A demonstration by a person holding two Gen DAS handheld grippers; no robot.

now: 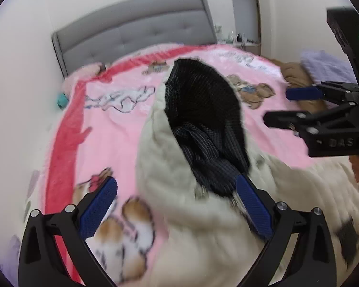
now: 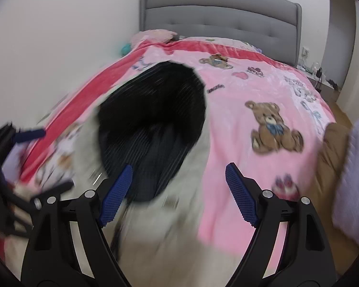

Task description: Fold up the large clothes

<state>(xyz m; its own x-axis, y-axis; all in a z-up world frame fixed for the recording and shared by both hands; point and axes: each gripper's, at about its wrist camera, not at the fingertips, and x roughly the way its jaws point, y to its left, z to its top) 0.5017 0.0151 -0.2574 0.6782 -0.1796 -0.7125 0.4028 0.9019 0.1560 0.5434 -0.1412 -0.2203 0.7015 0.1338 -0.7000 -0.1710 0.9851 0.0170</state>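
The left gripper (image 1: 177, 206) stands with its two blue-padded fingers (image 1: 100, 205) spread wide, released, gripping nothing; cream fabric lies under the gap between them, and the right-hand pad sits just at the edge of the dark lining, though whether it touches the cloth cannot be told through the blur. The right gripper (image 2: 179, 193) is likewise released, its blue pads (image 2: 239, 196) well apart over pink blanket and cream fabric, with nothing pinched between them. In the left wrist view the right gripper (image 1: 292, 106) shows from the side at the right edge, its fingers parted above the bed.

The task's thing is a large cream-white quilted coat with a black, finely checked lining (image 1: 170, 172). It lies in a loose heap on the near half of the bed, roughly midway between the bed's two long edges. Its dark lining (image 2: 153, 119) gapes upward in a broad oval, ringed by the puffy cream shell; the cream body spreads toward the near edge and passes under both grippers. A small dark patch shows on the cream shell near the right.

Beneath it lies a pink fleece blanket printed with brown teddy bears and edged with a red band (image 2: 263, 91). A grey tufted upholstered headboard (image 2: 222, 21) stands at the far edge. At the bed's right edge rest a brown garment (image 2: 332, 157) and a pale lilac fluffy item (image 2: 354, 179).
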